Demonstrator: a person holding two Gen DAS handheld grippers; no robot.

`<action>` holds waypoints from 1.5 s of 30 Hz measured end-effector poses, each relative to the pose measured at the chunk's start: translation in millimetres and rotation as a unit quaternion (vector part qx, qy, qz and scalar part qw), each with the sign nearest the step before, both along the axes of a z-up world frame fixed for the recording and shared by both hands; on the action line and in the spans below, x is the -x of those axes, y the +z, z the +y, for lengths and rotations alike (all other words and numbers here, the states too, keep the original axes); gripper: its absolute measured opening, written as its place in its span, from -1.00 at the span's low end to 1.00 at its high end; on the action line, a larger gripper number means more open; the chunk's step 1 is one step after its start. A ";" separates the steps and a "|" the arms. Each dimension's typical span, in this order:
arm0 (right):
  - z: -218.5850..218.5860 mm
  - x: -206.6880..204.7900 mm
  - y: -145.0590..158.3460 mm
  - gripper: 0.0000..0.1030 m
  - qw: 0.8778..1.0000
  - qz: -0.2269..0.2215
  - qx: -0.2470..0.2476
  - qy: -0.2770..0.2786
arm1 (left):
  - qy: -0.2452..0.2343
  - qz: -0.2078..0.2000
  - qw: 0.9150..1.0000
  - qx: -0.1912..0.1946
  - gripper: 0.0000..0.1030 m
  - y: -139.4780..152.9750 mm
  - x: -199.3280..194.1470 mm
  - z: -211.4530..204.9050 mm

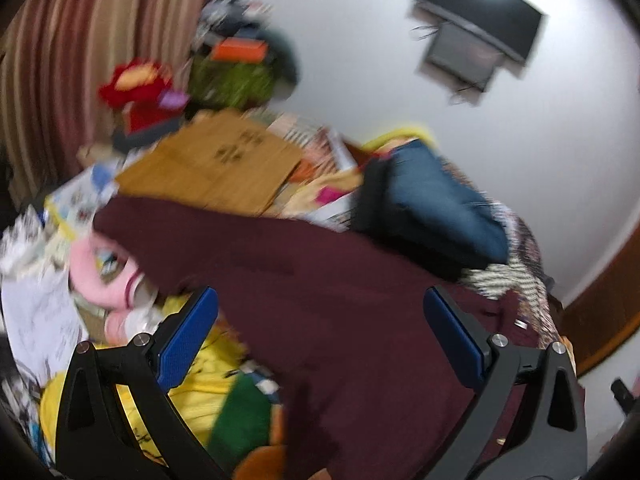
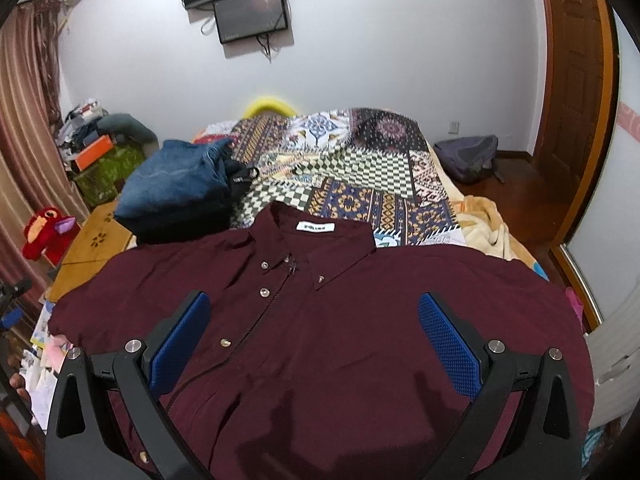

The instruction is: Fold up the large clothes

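Observation:
A large maroon button-up shirt lies spread face up on the bed, collar away from me, a white label inside the collar. My right gripper hovers open above the shirt's chest, holding nothing. In the blurred left wrist view the same shirt shows from its left side, a sleeve reaching left. My left gripper is open over that side of the shirt, empty.
Folded blue jeans sit on dark clothes beyond the shirt's left shoulder. A patterned patchwork bedspread covers the bed. A wooden board, toys and papers clutter the left side. A backpack lies on the floor by the door.

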State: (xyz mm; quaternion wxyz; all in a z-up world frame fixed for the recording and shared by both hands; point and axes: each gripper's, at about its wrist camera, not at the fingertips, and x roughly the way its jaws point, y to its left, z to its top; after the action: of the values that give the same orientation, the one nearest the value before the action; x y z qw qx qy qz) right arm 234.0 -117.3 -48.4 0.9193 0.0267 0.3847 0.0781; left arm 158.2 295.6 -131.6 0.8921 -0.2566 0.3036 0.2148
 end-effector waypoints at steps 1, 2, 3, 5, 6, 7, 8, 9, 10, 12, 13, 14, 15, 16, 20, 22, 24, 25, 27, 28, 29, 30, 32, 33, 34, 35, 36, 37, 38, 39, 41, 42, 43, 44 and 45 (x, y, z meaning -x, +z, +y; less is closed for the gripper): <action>2.2 -4.3 -3.0 1.00 1.000 0.006 0.008 0.002 | 0.008 0.012 1.000 0.020 1.00 -10.9 -1.3 13.5; 4.1 -6.1 -5.0 1.00 1.000 0.010 0.014 0.002 | 0.014 0.020 0.999 0.047 1.00 -23.9 -1.8 28.3; 6.6 -8.4 -7.6 1.00 1.000 0.015 0.023 0.003 | 0.015 0.022 0.997 0.071 1.00 -35.3 1.8 41.4; 10.2 -13.9 -11.7 1.00 0.999 0.023 0.033 0.003 | 0.030 0.029 0.991 0.130 1.00 -60.4 3.4 69.2; 10.9 -15.9 -13.5 1.00 0.999 0.026 0.035 0.003 | 0.039 0.028 0.986 0.157 1.00 -72.4 4.8 81.9; 11.7 -19.2 -14.8 1.00 0.999 0.029 0.035 0.004 | 0.045 0.024 0.982 0.180 1.00 -81.9 7.0 91.4; 13.4 -21.4 -16.9 1.00 0.999 0.033 0.037 0.005 | 0.049 0.021 0.977 0.208 1.00 -93.8 8.2 103.6; 15.0 -23.5 -19.0 1.00 0.999 0.037 0.038 0.006 | 0.050 0.018 0.972 0.229 1.00 -102.4 7.7 111.7; 17.5 -26.7 -20.7 1.00 0.998 0.040 0.040 0.007 | 0.049 0.016 0.967 0.249 0.99 -110.6 7.0 119.3; 22.9 -30.8 -23.1 1.00 0.998 0.044 0.044 0.008 | 0.041 0.004 0.954 0.298 0.98 -129.0 4.4 135.2; 24.7 -32.1 -24.3 1.00 0.998 0.046 0.046 0.009 | 0.036 -0.002 0.946 0.323 0.96 -136.7 2.3 139.5; 26.5 -33.1 -25.3 1.00 0.998 0.047 0.049 0.011 | 0.033 -0.010 0.935 0.353 0.94 -148.3 -0.5 146.0; 28.1 -33.7 -26.2 1.00 0.997 0.049 0.052 0.012 | 0.033 -0.016 0.926 0.376 0.88 -156.5 -2.8 150.4; 28.7 -34.2 -27.2 1.00 0.997 0.050 0.055 0.013 | 0.032 -0.020 0.919 0.393 0.83 -163.2 -4.9 152.9; 34.0 -36.2 -29.6 1.00 0.996 0.055 0.068 0.016 | 0.038 -0.031 0.902 0.429 0.62 -183.5 -18.9 161.8; 34.5 -36.5 -29.3 1.00 0.996 0.056 0.071 0.016 | 0.043 -0.025 0.909 0.415 0.39 -181.2 -24.5 162.4; 35.0 -36.0 -28.4 1.00 0.996 0.056 0.071 0.016 | 0.045 -0.012 0.923 0.383 0.15 -173.1 -35.0 163.5; 36.1 -36.4 -28.5 1.00 0.996 0.056 0.070 0.016 | 0.047 -0.002 0.931 0.361 -0.02 -167.8 -38.1 163.5; 36.3 -35.3 -27.3 1.00 0.996 0.055 0.067 0.017 | 0.058 0.034 0.955 0.290 -0.34 -151.4 -46.2 159.4; 35.5 -34.1 -26.2 1.00 0.996 0.055 0.065 0.018 | 0.065 0.059 0.968 0.236 -0.50 -139.1 -51.8 154.1; 35.2 -33.1 -25.3 1.00 0.996 0.053 0.064 0.019 | 0.067 0.074 0.975 0.200 -0.54 -130.5 -55.5 149.9; 35.7 -31.5 -24.0 1.00 0.996 0.051 0.065 0.019 | 0.064 0.084 0.982 0.157 -0.58 -116.5 -60.9 141.3; 34.5 -28.6 -21.7 1.00 0.997 0.047 0.066 0.020 | 0.052 0.081 0.990 0.107 -0.62 -91.8 -67.2 126.4; 33.8 -27.4 -20.4 1.00 0.997 0.045 0.066 0.020 | 0.046 0.075 0.992 0.088 -0.66 -79.6 -68.1 119.3; 32.8 -25.9 -18.8 1.00 0.997 0.042 0.066 0.020 | 0.038 0.065 0.994 0.075 -0.70 -67.0 -69.8 113.1; 31.6 -24.2 -17.4 1.00 0.997 0.040 0.065 0.020 | 0.026 0.053 0.996 0.066 -0.71 -53.2 -71.2 106.7; 30.1 -22.7 -15.5 1.00 0.997 0.037 0.065 0.020 | 0.016 0.043 0.997 0.061 -0.72 -42.3 -73.2 101.7; 28.6 -21.9 -14.1 1.00 0.997 0.034 0.063 0.018 | 0.002 0.030 0.998 0.058 -0.74 -30.5 -76.9 95.2; 26.9 -20.8 -12.7 1.00 0.997 0.032 0.061 0.017 | -0.011 0.018 0.998 0.055 -0.75 -19.2 -79.1 89.0; 25.4 -19.3 -11.3 1.00 0.998 0.031 0.058 0.017 | -0.029 0.005 0.998 0.047 -0.76 -4.6 -82.1 77.6; 22.5 -17.0 -9.8 1.00 0.998 0.029 0.052 0.016 | -0.061 -0.011 0.998 0.024 -0.76 17.6 -89.7 54.2; 22.1 -15.9 -9.2 1.00 0.998 0.028 0.050 0.016 | -0.080 -0.019 0.996 0.017 -0.78 26.5 -92.0 40.9; 21.0 -15.0 -8.8 1.00 0.998 0.027 0.048 0.017 | -0.098 -0.028 0.995 0.014 -0.79 33.6 -94.9 29.6; 19.5 -13.8 -8.1 1.00 0.998 0.024 0.046 0.018 | -0.114 -0.034 0.993 0.011 -0.79 39.0 -99.2 18.2; 18.8 -12.8 -7.7 1.00 0.999 0.023 0.046 0.019 | -0.128 -0.033 0.991 0.007 -0.79 43.1 -105.2 5.2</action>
State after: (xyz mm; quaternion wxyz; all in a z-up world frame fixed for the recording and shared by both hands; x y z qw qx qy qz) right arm 246.9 -98.5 -56.1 0.9090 -0.0208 0.4091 0.0769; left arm 263.4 300.8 -88.5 0.9200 -0.2289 0.3057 0.0879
